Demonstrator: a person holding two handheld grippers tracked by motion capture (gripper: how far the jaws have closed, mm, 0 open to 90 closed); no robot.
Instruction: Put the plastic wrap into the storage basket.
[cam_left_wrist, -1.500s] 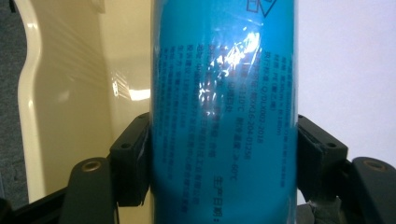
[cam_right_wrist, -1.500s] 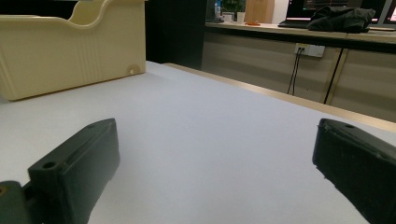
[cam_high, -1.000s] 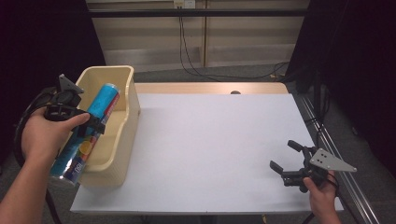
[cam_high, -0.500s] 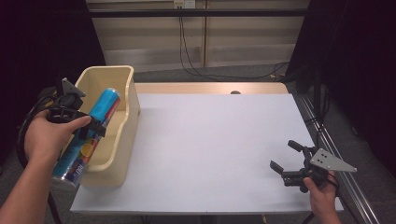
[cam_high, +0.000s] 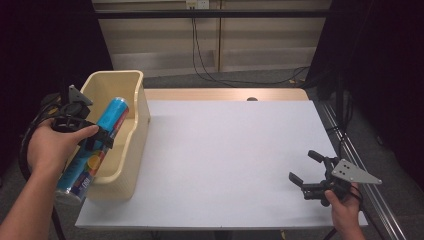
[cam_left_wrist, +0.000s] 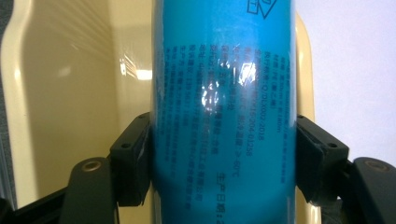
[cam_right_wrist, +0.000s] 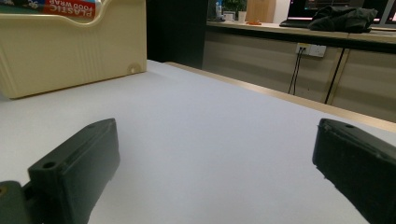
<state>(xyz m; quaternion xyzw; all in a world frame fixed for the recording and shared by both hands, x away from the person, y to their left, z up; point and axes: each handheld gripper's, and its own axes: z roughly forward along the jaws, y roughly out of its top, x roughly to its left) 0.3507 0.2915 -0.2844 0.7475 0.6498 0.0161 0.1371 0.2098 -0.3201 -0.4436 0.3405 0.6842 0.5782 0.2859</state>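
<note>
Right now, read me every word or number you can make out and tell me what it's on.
"PLASTIC FOOD WRAP": on the tube, seen upside down above the bin in the right gripper view.
Fine print on the tube's blue side, in the left gripper view between the left gripper jaws: too small and glare-blurred to read reliably.

We see a white rectangular tabletop (cam_high: 225, 150) with a pale wooden strip (cam_high: 225, 94) along its far edge. Behind it, thin black cables (cam_high: 200, 55) hang from a white wall socket (cam_high: 196, 4) over beige panels. Black curtains (cam_high: 380, 60) flank the right. On a distant counter (cam_right_wrist: 280, 32) lies a dark crumpled cloth bundle (cam_right_wrist: 343, 18).
</note>
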